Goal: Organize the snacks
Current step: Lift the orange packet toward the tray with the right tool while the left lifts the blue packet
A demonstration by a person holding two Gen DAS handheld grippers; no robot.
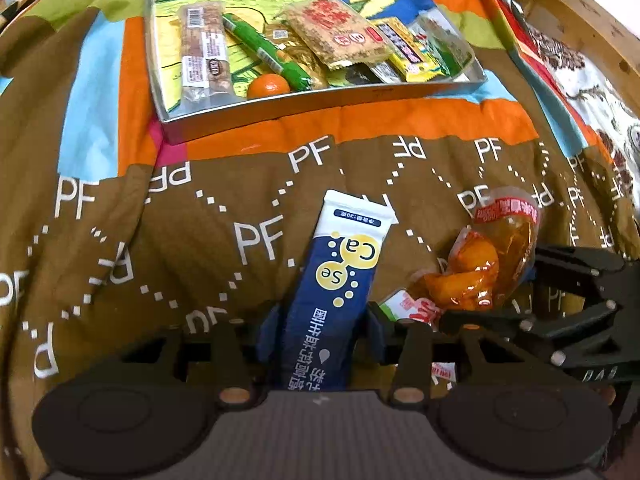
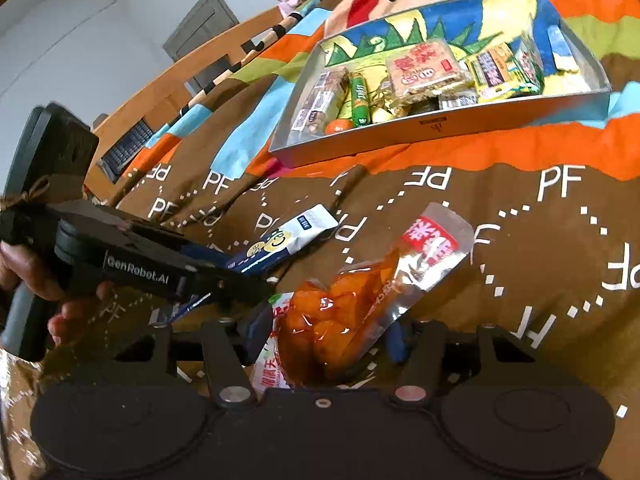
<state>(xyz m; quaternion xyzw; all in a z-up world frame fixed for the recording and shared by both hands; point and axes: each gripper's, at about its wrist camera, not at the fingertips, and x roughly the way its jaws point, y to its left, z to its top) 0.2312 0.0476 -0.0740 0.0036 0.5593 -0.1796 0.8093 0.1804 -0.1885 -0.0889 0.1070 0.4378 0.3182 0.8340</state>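
Right now both claws sit low over the brown quilt (image 1: 200,240) printed with white letters, each with a packet between its blue pads. The left gripper (image 1: 320,332) has the blue-and-white sachet (image 1: 340,280) running up between its fingers toward twelve o'clock, the pads at both edges of it, clamped on it as far as I can see. At about three o'clock from it, just beside, lies the clear pouch of orange snack (image 1: 480,276), and the right gripper (image 2: 328,336) has that pouch (image 2: 360,300) between its own pads, which touch its sides, so it looks gripped too. In the right wrist view a hand (image 2: 40,280) holds the left tool at nine o'clock. Well apart from both, up at twelve o'clock, the shallow tray (image 1: 320,100) with a bright cartoon lining holds a long nut bar (image 1: 204,52), a green stick (image 1: 264,48), a small orange (image 1: 268,85) at the near wall and several flat packets (image 1: 340,32) overlapping one another.
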